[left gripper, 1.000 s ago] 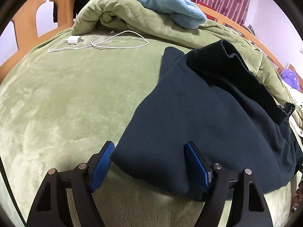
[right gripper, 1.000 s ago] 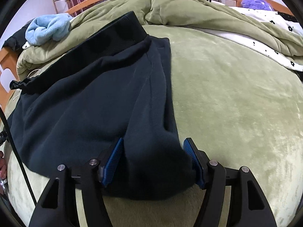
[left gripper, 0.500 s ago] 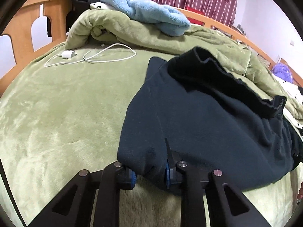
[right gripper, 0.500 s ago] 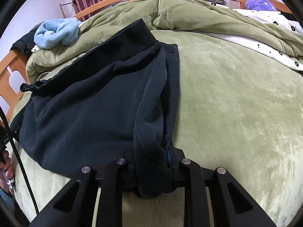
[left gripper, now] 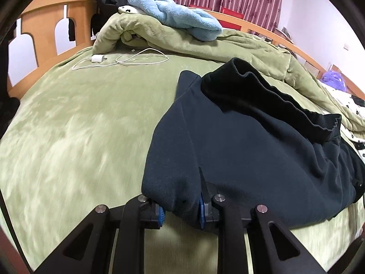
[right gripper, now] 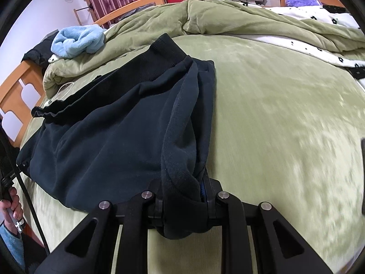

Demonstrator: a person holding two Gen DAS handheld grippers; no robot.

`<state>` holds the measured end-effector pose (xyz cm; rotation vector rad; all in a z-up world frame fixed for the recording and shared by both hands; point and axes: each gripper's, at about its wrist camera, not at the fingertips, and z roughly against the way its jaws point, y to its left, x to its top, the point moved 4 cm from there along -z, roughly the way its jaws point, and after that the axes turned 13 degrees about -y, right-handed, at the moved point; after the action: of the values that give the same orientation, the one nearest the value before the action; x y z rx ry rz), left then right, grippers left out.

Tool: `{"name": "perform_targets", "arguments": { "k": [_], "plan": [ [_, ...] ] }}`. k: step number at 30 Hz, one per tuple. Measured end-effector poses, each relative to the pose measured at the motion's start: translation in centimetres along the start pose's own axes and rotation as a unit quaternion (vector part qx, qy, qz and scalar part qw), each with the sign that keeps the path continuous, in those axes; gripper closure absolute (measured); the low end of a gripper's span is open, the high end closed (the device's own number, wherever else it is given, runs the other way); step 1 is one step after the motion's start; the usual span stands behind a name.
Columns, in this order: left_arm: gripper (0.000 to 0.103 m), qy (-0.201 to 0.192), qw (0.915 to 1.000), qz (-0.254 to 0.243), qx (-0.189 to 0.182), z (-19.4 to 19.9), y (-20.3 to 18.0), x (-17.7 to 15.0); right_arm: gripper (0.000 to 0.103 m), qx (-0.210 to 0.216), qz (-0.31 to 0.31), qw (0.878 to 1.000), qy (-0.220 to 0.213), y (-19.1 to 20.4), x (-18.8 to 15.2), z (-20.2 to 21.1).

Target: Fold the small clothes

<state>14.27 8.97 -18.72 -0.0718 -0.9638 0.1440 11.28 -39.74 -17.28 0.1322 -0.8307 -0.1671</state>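
A dark navy garment (left gripper: 239,141) with a black ribbed waistband (left gripper: 269,98) lies on the green plush bed cover (left gripper: 79,125). My left gripper (left gripper: 181,212) is shut on the garment's near left corner and lifts it slightly. In the right wrist view the same garment (right gripper: 109,137) spreads to the left. My right gripper (right gripper: 182,203) is shut on its bunched near right corner, and cloth hides the pads.
A white charger and cable (left gripper: 118,60) lie at the back left. A bunched green duvet (left gripper: 182,41) with a light blue fleece (left gripper: 178,16) lies behind. The wooden bed frame (left gripper: 45,22) borders the left. A patterned white sheet (right gripper: 319,32) lies far right.
Both grippers went from open around the garment's near edge to shut on its corners. Both have since risen a little, pulling the cloth up.
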Motion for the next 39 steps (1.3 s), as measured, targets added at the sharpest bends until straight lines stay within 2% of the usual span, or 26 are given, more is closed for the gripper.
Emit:
{"name": "perform_targets", "arguments": {
  "k": [7, 10, 12, 14, 16, 19, 24, 26, 29, 33, 36, 39],
  "plan": [
    [0.082, 0.002, 1.0000, -0.007, -0.003, 3.9, 0.0, -2.5, 0.082, -0.007, 0.006, 1.000, 0.006, -0.7, -3.1, 3.5],
    [0.078, 0.005, 0.9999, -0.010, 0.002, 4.1, -0.2, -2.5, 0.080, -0.018, 0.018, 1.000, 0.005, -0.5, -3.7, 4.1],
    [0.077, 0.012, 0.9999, -0.001, 0.005, 4.1, 0.0, -2.4, 0.076, -0.025, 0.024, 0.999, 0.004, -0.5, -3.7, 4.0],
    [0.070, 0.014, 0.9998, 0.005, 0.010, 4.3, 0.2, -2.4, 0.069, -0.035, 0.029, 0.999, 0.005, -0.7, -3.8, 4.1],
    [0.058, 0.011, 0.9997, 0.004, 0.023, 4.8, 0.4, -2.4, 0.068, -0.037, 0.030, 0.999, 0.000, -0.8, -3.6, 4.3],
    [0.043, 0.005, 0.9997, 0.003, 0.022, 5.6, 0.1, -2.2, 0.068, -0.041, 0.028, 0.999, -0.023, -0.8, -2.6, 5.3],
    [0.036, -0.024, 0.9994, 0.005, 0.023, 6.5, -0.7, 0.4, 0.058, -0.036, 0.039, 0.997, -0.061, -0.3, 0.4, 6.4],
    [0.036, -0.025, 0.9995, 0.004, 0.019, 6.2, -1.2, 1.4, 0.057, -0.031, 0.044, 0.996, -0.067, 0.1, 1.7, 6.2],
    [0.036, -0.028, 0.9995, -0.005, 0.011, 5.1, -2.6, 2.9, 0.048, -0.017, 0.043, 0.996, -0.077, 0.9, 3.8, 5.2],
    [0.036, -0.018, 0.9995, -0.027, 0.003, 2.7, -4.4, 4.0, 0.044, -0.002, 0.041, 0.996, -0.077, 1.9, 5.8, 2.7],
    [0.036, 0.000, 0.9984, -0.057, 0.003, 0.0, -5.4, 4.2, 0.037, -0.004, 0.043, 0.997, -0.069, 2.1, 6.7, 0.4],
    [0.036, 0.009, 0.9975, -0.070, -0.002, -2.3, -5.8, 4.6, 0.037, -0.012, 0.050, 0.997, -0.066, 2.1, 7.3, -1.5]
  ]
}}
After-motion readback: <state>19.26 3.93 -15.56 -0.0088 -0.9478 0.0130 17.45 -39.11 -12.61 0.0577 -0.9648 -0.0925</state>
